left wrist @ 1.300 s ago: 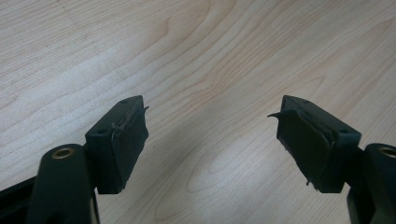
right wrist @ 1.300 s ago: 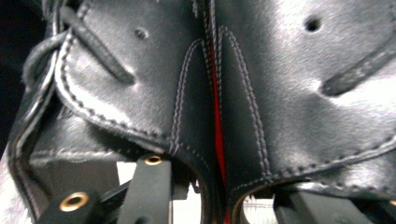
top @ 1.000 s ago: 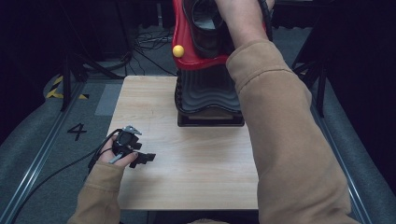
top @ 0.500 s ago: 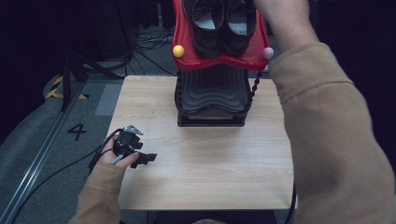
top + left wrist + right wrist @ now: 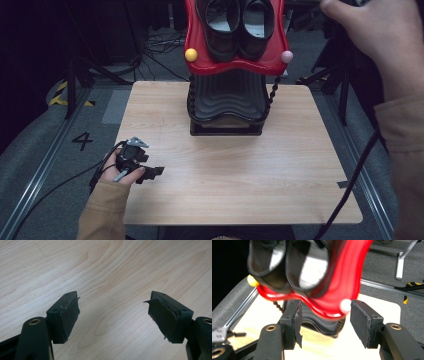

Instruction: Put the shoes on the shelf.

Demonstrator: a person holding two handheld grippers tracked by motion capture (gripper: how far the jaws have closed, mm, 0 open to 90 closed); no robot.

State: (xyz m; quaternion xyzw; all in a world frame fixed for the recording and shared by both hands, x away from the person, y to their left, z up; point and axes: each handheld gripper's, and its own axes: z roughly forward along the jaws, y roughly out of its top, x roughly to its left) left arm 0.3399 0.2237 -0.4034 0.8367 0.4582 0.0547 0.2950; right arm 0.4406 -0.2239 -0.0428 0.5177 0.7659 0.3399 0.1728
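Two black shoes (image 5: pixel 239 27), one red rack (image 5: pixel 235 64), one wooden table (image 5: pixel 280 170).

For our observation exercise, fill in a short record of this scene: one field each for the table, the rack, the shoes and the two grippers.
table: light wooden top
rack: red tray on a black ribbed stand, at the table's far edge
shoes: black pair lying in the red tray
left gripper: low over bare wood, jaws apart, nothing between them
right gripper: raised, facing the rack, jaws have just been opening, nothing between them
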